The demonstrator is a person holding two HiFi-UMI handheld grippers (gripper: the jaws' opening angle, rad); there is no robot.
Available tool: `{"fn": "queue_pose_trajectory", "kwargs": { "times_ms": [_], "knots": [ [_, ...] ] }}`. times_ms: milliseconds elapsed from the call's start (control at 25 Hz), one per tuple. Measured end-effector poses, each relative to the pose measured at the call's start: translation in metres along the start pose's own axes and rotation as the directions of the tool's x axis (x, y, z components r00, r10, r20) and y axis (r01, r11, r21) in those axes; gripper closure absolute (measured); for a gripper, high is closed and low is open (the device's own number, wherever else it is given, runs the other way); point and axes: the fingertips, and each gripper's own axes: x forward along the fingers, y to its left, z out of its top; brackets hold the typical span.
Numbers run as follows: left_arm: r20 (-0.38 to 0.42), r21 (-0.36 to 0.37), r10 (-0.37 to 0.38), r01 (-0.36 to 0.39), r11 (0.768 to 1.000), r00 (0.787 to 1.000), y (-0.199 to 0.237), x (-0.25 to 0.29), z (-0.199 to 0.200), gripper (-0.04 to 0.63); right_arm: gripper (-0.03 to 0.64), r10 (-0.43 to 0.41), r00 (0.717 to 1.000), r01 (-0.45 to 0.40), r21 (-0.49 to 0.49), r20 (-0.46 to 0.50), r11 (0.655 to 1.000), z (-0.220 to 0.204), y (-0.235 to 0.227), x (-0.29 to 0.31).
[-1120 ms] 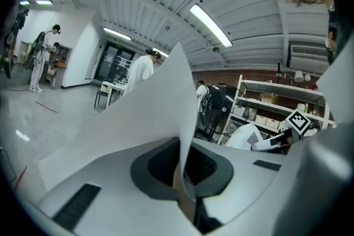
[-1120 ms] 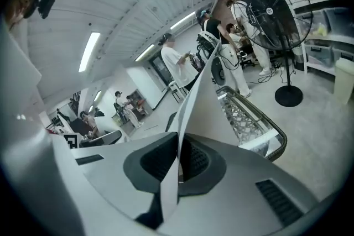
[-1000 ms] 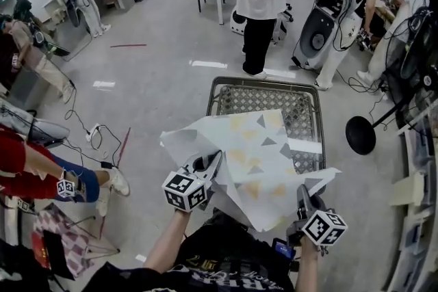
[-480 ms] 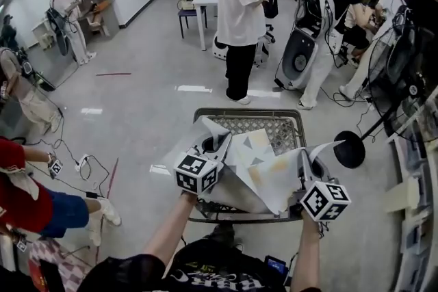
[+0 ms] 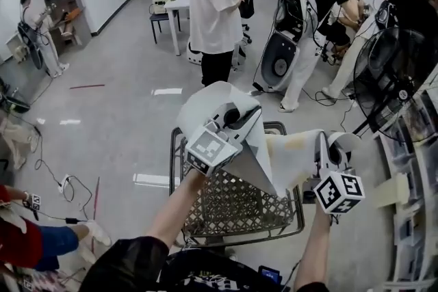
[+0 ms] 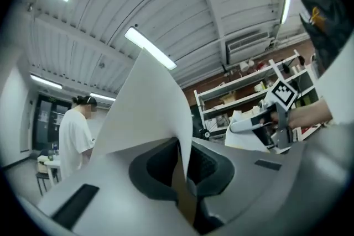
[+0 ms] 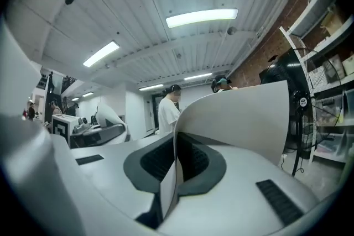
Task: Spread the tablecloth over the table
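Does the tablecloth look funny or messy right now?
Yes. The tablecloth hangs crumpled in the air, pinched by the left gripper and right gripper, not lying flat on the mesh table below.

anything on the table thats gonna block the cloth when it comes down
Nothing visible does. The left gripper and right gripper hold the tablecloth above the mesh table, and the part of its top that shows carries nothing.
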Motion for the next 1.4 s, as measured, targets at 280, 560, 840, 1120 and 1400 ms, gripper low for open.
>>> {"fn": "queue_pose_trajectory", "kwargs": {
  "times_ms": [280,560,840,1120,1400],
  "knots": [
    [-0.048,-0.161,-0.02,0.012,0.987,0.999,-0.012,-0.096,-0.058,0.558,0.594,0.048,0.973,-0.023,0.113,-0.224,0.993,-0.111,0.007,-0.035],
    [-0.386,-0.308,0.169,-0.3,0.903,0.907,-0.042,-0.194,-0.167,0.566,0.598,0.091,0.922,0.013,0.263,-0.376,0.965,-0.21,0.032,-0.084],
    [-0.334,-0.379,0.381,-0.492,0.783,0.862,-0.13,-0.209,-0.172,0.575,0.598,0.259,0.863,-0.132,0.3,-0.435,0.945,-0.24,-0.036,-0.101],
    [-0.442,-0.432,0.339,-0.528,0.731,0.83,-0.186,-0.294,-0.194,0.575,0.595,0.097,0.835,0.124,0.357,-0.541,0.926,-0.313,-0.054,-0.208],
    [-0.719,-0.408,0.235,-0.671,0.619,0.654,-0.2,-0.409,-0.284,0.56,0.581,-0.076,0.842,0.319,0.379,-0.535,0.869,-0.356,-0.054,-0.263]
  ]
}}
